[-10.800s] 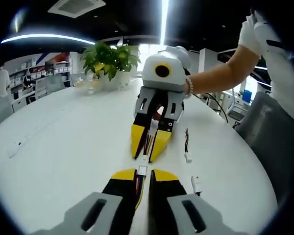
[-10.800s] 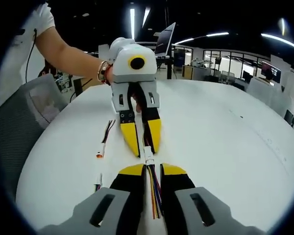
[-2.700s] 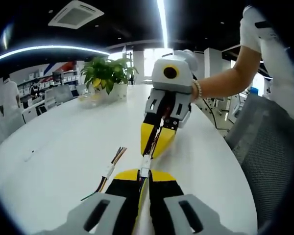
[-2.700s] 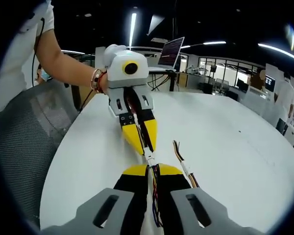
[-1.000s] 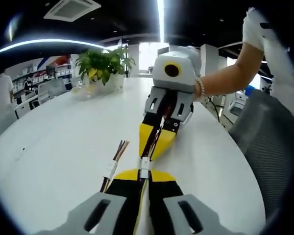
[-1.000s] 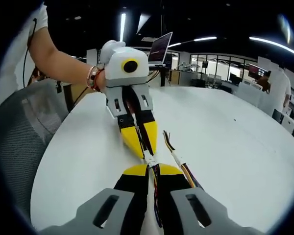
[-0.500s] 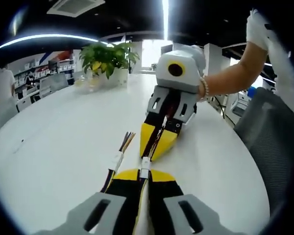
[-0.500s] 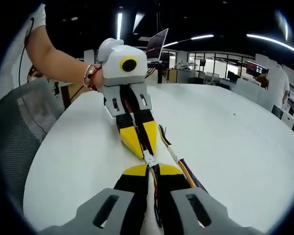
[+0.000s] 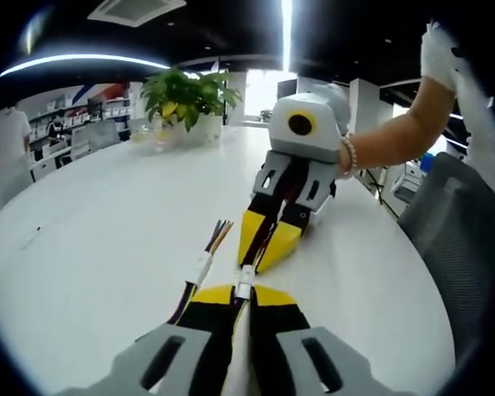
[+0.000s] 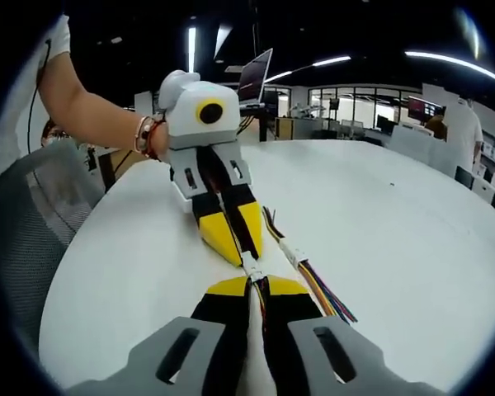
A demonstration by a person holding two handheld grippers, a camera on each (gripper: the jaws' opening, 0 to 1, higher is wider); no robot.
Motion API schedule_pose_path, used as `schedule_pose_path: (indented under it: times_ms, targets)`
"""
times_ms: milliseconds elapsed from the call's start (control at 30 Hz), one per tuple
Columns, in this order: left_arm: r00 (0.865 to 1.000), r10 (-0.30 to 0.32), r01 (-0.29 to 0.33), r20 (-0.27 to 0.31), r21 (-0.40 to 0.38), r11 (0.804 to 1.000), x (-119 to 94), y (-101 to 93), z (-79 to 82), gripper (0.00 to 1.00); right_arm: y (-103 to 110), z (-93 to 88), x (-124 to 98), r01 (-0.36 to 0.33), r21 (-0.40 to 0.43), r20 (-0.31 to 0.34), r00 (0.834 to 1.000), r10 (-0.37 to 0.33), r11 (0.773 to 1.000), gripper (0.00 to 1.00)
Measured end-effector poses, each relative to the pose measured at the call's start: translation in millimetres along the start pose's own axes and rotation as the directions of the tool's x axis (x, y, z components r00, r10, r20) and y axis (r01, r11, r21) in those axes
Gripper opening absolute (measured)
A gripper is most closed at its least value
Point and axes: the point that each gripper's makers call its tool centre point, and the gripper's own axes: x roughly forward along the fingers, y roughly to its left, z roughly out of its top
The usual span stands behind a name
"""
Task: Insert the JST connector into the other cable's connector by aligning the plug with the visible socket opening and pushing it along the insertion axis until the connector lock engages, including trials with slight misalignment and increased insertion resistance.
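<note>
A: Two connector halves are meeting nose to nose between your claws. In the left gripper view the white JST connector (image 9: 244,289) is sitting at the tip of the left claw (image 9: 238,299), and the right claw (image 9: 265,245) is coming in from the far side, its yellow tips pointing straight at it.

B: Are they mated, or only touching?

A: I'm seeing no gap between the white pieces in either view, so I'm judging the plug is at least partly in. Whether the lock is engaging, I cannot tell; the joint is too small. In the right gripper view the white joint (image 10: 251,267) is lying just ahead of the right claw (image 10: 256,289) and at the tip of the left claw (image 10: 228,235).

B: And the grips?

A: Both claws are pressing together on wire: your left one is pinching its cable just behind the connector, and your right one is clamping the other cable, whose coloured wires are running back between its jaws.

B: What's left, then?

A: You're probably finishing the push along the axis, then confirming the latch and letting go. You're working low over the white counter (image 9: 99,231).

B: That loose thing beside it?

A: A spare cable (image 10: 307,273) with a white connector and fanned coloured wires is lying on the counter just beside the claws, untouched. A potted plant (image 9: 186,97) is standing well apart at the far edge.
</note>
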Motion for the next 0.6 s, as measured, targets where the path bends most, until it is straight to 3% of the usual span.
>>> schedule_pose_path:
  times_ms: [600]
  targets:
    - [0.999,0.029,-0.029,0.014,-0.016,0.999,-0.1,1.1,0.2,0.01,-1.6,-1.0,-0.7,0.007,-0.014,-0.022,1.000,-0.007,1.000,0.04]
